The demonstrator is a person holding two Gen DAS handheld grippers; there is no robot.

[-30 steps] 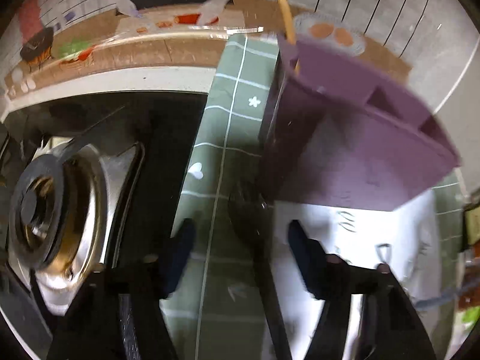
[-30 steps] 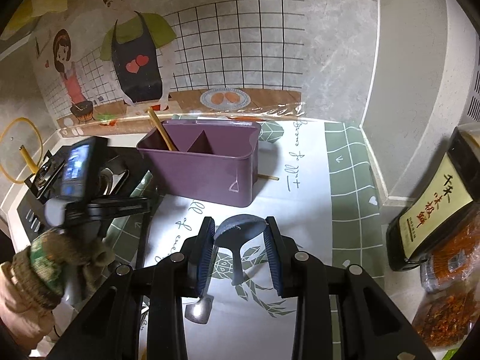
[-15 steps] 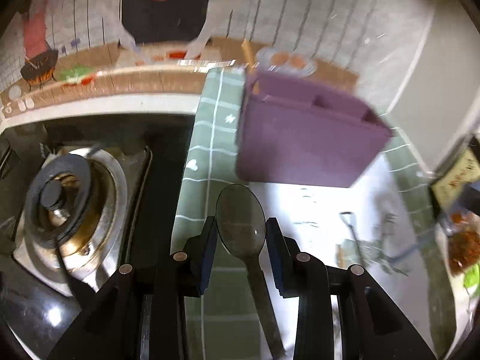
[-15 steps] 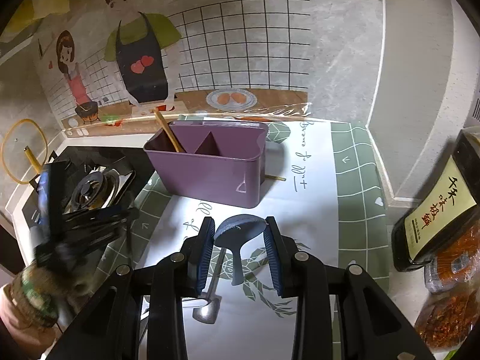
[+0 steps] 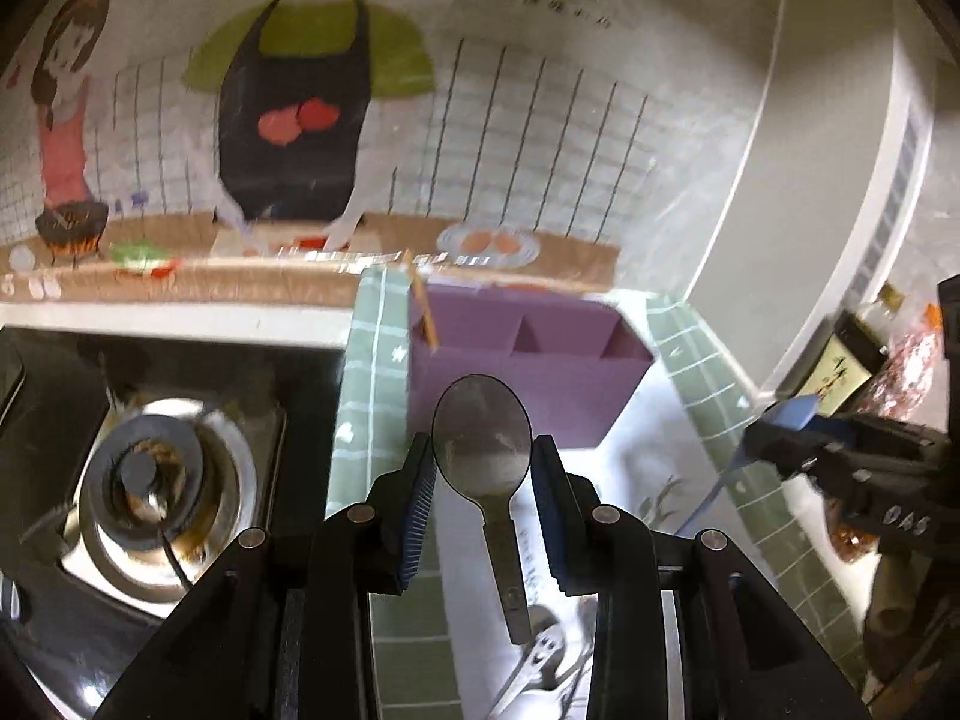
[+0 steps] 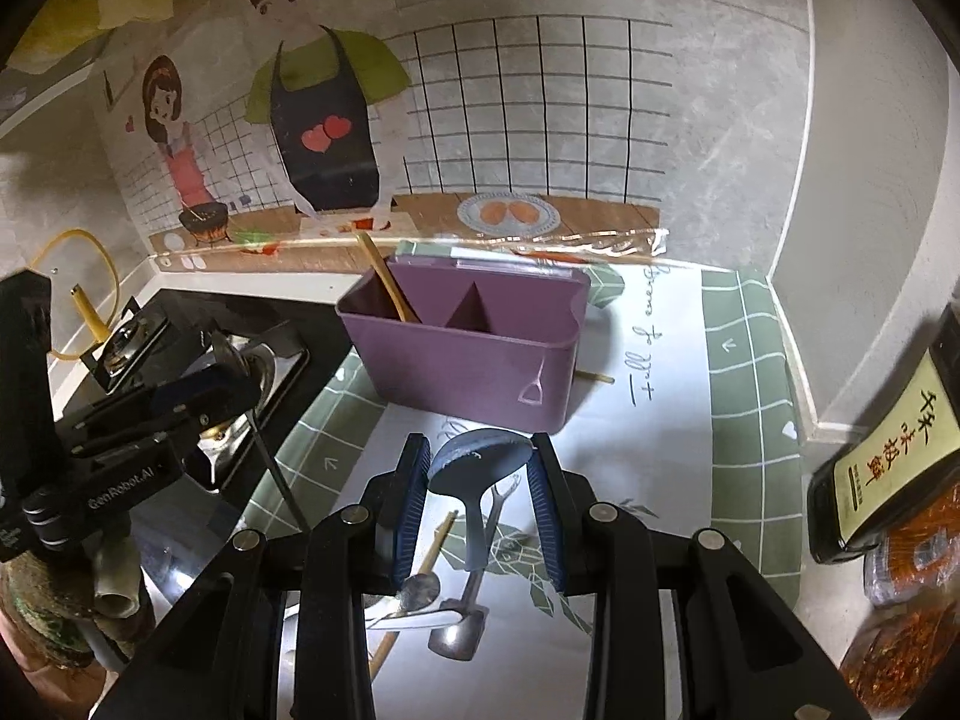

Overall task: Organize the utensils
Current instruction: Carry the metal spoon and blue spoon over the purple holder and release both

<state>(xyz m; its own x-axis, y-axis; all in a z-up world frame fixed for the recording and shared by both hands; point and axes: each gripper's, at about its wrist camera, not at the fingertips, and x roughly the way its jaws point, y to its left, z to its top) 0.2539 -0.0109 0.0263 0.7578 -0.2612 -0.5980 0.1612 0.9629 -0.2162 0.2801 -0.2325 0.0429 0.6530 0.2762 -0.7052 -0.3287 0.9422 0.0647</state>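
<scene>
My left gripper [image 5: 482,468] is shut on a metal spoon [image 5: 483,450], bowl up, held above the mat in front of the purple utensil holder [image 5: 528,387]. My right gripper [image 6: 479,480] is shut on a blue-grey spoon [image 6: 474,468], just short of the holder [image 6: 468,360]. The holder has divided compartments, and a wooden chopstick [image 6: 384,285] leans in its left one. Several loose utensils [image 6: 438,600] lie on the mat under my right gripper. The left gripper also shows in the right wrist view [image 6: 204,390], and the right gripper in the left wrist view [image 5: 780,426].
A gas stove burner [image 5: 150,480] sits left of the green and white mat [image 6: 750,390]. A dark sauce bottle [image 6: 888,450] and food packets [image 6: 900,660] stand at the right. A loose chopstick [image 6: 594,376] lies behind the holder. The wall is close behind.
My left gripper closed on the metal spoon, lifted it off the mat and tilted up. My right gripper, holding the blue-grey spoon, rose slightly toward the holder.
</scene>
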